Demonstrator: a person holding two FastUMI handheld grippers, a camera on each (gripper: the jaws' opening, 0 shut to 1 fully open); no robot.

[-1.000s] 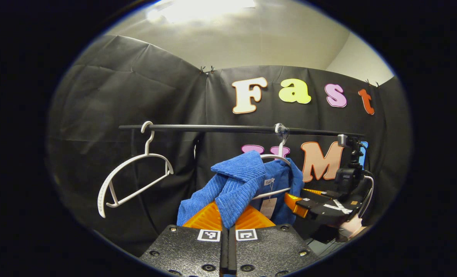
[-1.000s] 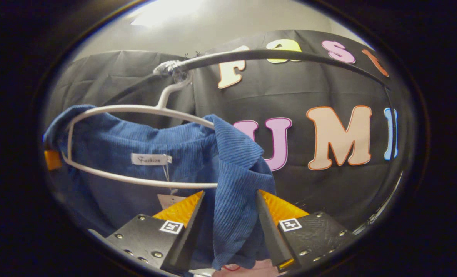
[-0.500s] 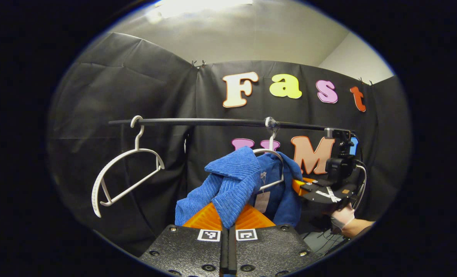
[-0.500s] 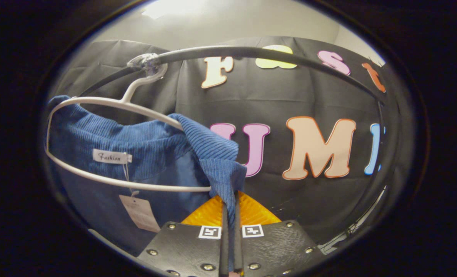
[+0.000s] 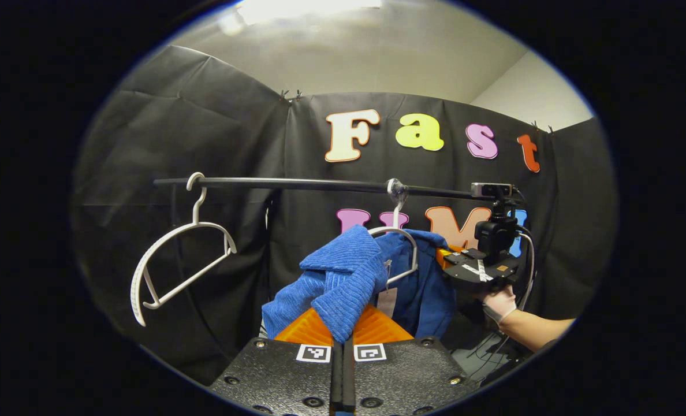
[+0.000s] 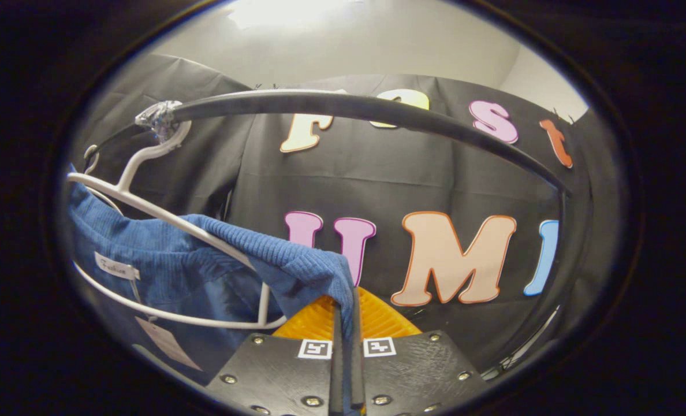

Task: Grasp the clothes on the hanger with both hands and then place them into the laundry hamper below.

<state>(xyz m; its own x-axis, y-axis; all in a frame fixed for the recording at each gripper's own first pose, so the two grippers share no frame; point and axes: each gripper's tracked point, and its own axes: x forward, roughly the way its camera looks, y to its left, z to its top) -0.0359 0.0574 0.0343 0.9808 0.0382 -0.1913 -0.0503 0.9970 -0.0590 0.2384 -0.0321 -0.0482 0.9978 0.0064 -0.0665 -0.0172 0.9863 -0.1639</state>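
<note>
an empty white hanger (image 5: 175, 260) hangs at the left end of the black rail (image 5: 297, 184). to its right the blue garment (image 5: 349, 277) drapes on a second white hanger (image 5: 398, 242), one fold clamped in the left hand-held gripper (image 5: 342, 332). the right hand-held gripper (image 6: 343, 318) is closed on the other shoulder fold, which seems partly slid off the hanger's arm. a gloved hand (image 5: 499, 303) holds it.
</note>
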